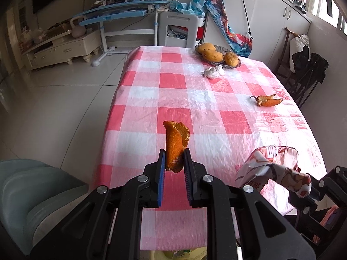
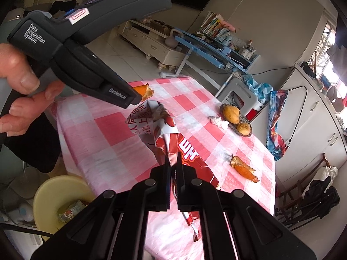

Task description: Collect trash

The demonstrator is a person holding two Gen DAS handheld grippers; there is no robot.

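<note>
1. Left gripper (image 1: 174, 158): closed on a curled orange peel (image 1: 175, 145), pinched between the blue pads (image 1: 161, 173); peel stands upright, lifted clear above the near end of the surface (image 1: 173, 91).
2. Same peel seen in the right wrist view poking out past the left gripper's nose, directly above the bag's open mouth.
3. Right gripper (image 2: 172, 162): closed tight on a crumpled edge of a red-and-white bag (image 2: 173, 143); bag held up off the checked cloth, mouth gaping toward the left gripper.
4. Hand (image 2: 19, 86) wrapped round the left gripper's grey handle at the left edge of the right wrist view.
5. Second peel (image 1: 267, 100): lying flat on the surface toward the right edge, well apart from both grippers.
6. Crumpled tissue (image 1: 214, 72): on the surface, just beside the basket (image 1: 236, 64).
7. Basket at the far end, holding three mangoes (image 1: 213, 54).
8. Yellow bin (image 2: 54, 195) on the floor beside the near-left corner of the surface; printed wrapper visible inside.
9. Grey-green chair (image 1: 32, 190) at lower left, off the surface.
</note>
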